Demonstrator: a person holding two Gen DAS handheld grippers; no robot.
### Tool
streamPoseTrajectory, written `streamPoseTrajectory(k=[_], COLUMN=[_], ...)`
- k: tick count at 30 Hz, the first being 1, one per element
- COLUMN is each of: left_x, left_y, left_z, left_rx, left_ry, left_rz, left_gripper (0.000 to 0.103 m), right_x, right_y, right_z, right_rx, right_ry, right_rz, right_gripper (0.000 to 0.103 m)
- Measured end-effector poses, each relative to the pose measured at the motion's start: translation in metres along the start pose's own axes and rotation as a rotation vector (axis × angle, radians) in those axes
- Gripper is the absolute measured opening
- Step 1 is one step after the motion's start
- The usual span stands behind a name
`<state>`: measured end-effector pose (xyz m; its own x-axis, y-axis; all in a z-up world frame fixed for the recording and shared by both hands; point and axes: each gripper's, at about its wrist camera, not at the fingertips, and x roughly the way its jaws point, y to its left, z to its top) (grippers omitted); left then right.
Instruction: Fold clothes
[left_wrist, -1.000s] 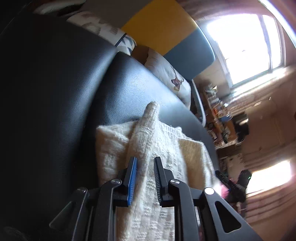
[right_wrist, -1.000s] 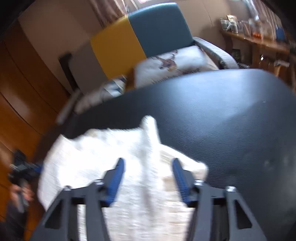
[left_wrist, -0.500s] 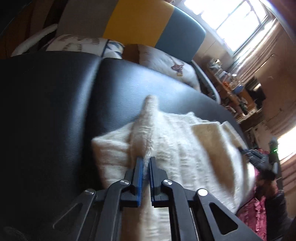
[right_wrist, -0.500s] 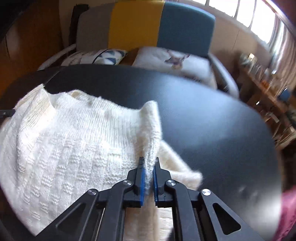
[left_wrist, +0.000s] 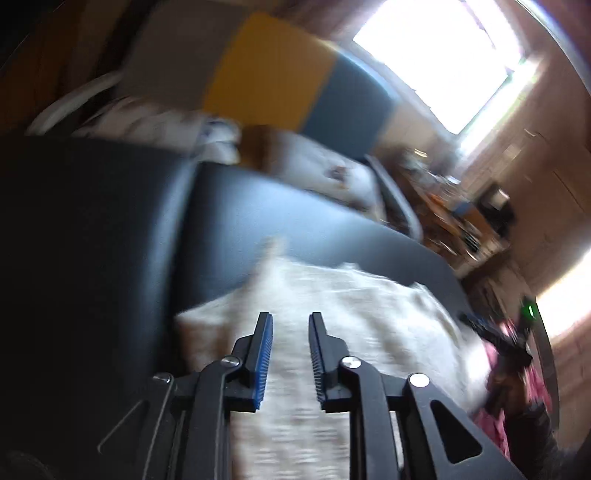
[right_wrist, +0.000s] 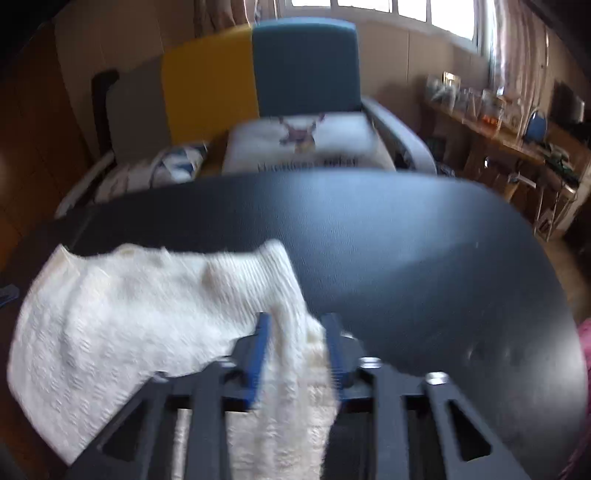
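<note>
A cream knit sweater lies spread on a black leather surface. In the left wrist view my left gripper hovers over the sweater's near left part. Its jaws are opening, and the knit shows through the gap without the pads pressing it. In the right wrist view the sweater covers the left half of the black surface. My right gripper is at its right edge. Its jaws are opening around a raised fold of knit that runs between them. The right gripper also shows far right in the left wrist view.
Behind the black surface stands a sofa with grey, yellow and blue back panels and printed cushions. A cluttered wooden side table runs along the right wall under a bright window. Pink cloth shows at the right edge.
Half a second ago both grippers were pinched shut on raised ridges of the sweater. Now both stand with jaws apart, and the ridge under the left one has sunk flatter. The left gripper has lifted.
</note>
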<state>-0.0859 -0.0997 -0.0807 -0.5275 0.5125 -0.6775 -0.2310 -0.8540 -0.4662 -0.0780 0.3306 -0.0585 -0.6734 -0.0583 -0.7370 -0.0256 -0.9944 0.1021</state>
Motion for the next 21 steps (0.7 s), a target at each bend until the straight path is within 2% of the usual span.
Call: streamPoseTrajectory(k=[1,2,5,8,13,15,16,17,18,21], left_x=[0.005,0.012,0.045,0.077,0.102,0.1,0.098,0.095,0.092,0.078], left_y=[-0.011,-0.021,-0.044,-0.045,-0.044,-0.042,-0.04,-0.038,-0.037,-0.037], left_z=[0.002,0.004,0.004,0.004,-0.005,-0.009,-0.011,-0.013,-0.016,-0.022], left_rx=[0.05,0.1,0.219,0.233,0.251,0.259,0.258,0.25,0.239,0.209], left_ry=[0.017,0.041,0.14,0.23,0.301,0.296,0.287,0.272,0.253,0.167], left_rz=[0.004,0.011,0.047,0.07,0.067,0.059,0.059,0.065,0.072,0.089], left_gripper=[0.02,0.02,0.02,0.02,0.022,0.022,0.016,0.009,0.007,0.003], right_x=[-0.006,-0.006,0.013,0.04,0.09,0.097,0.097,0.095,0.094,0.085], right_y=[0.009,0.021,0.063,0.093,0.113,0.12,0.122,0.124,0.126,0.129], right_z=[0.005,0.01,0.017,0.018,0.009,-0.001,-0.004,-0.006,-0.008,-0.009], right_rx=[-0.02,-0.052,-0.174,-0.246,-0.27,-0.303,-0.311,-0.317,-0.322,-0.319], right_ry=[-0.024,-0.027,0.023,0.086,0.21,0.212,0.198,0.185,0.174,0.139], right_rz=[0.055,0.101,0.156,0.175,0.165,0.159,0.137,0.123,0.113,0.091], right_gripper=[0.082,0.082,0.082,0.082,0.081,0.04,0.023,0.018,0.014,0.01])
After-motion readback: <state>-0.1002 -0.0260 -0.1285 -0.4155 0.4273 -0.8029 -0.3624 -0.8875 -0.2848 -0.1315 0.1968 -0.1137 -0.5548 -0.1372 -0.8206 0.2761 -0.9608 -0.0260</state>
